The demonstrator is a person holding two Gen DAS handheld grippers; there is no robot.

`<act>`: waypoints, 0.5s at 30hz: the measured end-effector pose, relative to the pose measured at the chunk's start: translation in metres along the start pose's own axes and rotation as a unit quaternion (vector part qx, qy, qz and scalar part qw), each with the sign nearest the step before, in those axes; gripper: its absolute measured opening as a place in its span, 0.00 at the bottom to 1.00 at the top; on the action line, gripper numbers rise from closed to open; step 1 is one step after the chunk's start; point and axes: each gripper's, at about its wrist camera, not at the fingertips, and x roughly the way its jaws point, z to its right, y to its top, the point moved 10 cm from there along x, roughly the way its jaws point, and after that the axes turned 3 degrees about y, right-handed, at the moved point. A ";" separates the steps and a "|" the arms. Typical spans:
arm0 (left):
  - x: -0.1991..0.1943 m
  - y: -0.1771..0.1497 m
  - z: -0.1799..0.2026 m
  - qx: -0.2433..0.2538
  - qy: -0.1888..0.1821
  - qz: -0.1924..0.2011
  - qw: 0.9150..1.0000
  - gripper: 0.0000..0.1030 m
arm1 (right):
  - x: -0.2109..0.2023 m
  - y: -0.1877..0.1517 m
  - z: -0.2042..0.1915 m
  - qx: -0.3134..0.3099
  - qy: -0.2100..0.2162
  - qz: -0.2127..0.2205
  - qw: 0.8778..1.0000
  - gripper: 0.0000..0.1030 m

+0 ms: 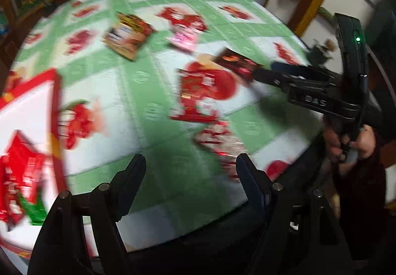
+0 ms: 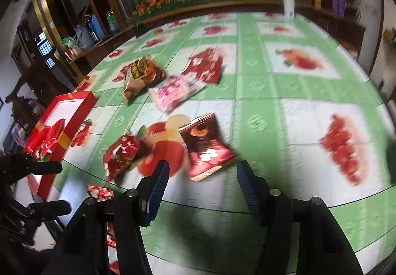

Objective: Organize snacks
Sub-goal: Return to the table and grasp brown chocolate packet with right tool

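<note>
Several snack packets lie loose on the fruit-print tablecloth (image 2: 259,126). A dark red packet (image 2: 205,148) lies flat just beyond my right gripper (image 2: 201,171), which is open with nothing pressed between its pads. The left wrist view shows the same packet (image 1: 237,65) at the tips of the right gripper (image 1: 267,70). My left gripper (image 1: 190,161) is open and empty above the cloth, with a shiny red packet (image 1: 217,141) just ahead of its right finger. At the left stands a red box (image 1: 55,106) with a white inside, holding a red packet (image 1: 19,171).
Further back lie a brown packet (image 2: 141,74), a pink packet (image 2: 173,91) and a red one (image 2: 205,64). Another red packet (image 2: 121,153) lies beside the box (image 2: 84,109). A white bottle (image 2: 288,0) stands at the far edge. A hand (image 1: 346,143) holds the right gripper.
</note>
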 end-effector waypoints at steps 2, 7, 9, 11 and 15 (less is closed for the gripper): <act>0.005 0.001 0.011 -0.004 -0.017 -0.011 1.000 0.73 | -0.006 0.005 0.000 -0.025 0.011 0.001 1.000 0.58; 0.014 0.003 0.031 -0.013 -0.016 -0.020 1.000 0.73 | 0.011 0.018 -0.010 -0.068 0.027 -0.029 0.997 0.64; 0.020 0.003 0.032 -0.020 -0.007 -0.026 0.999 0.73 | 0.023 0.019 -0.012 -0.079 0.021 -0.046 0.996 0.64; 0.027 0.001 0.032 -0.031 -0.001 -0.034 0.999 0.73 | 0.037 0.017 -0.017 -0.086 0.023 -0.064 0.994 0.64; 0.034 0.001 0.033 -0.038 0.001 -0.038 0.999 0.73 | 0.050 0.014 -0.018 -0.089 -0.007 -0.068 0.994 0.53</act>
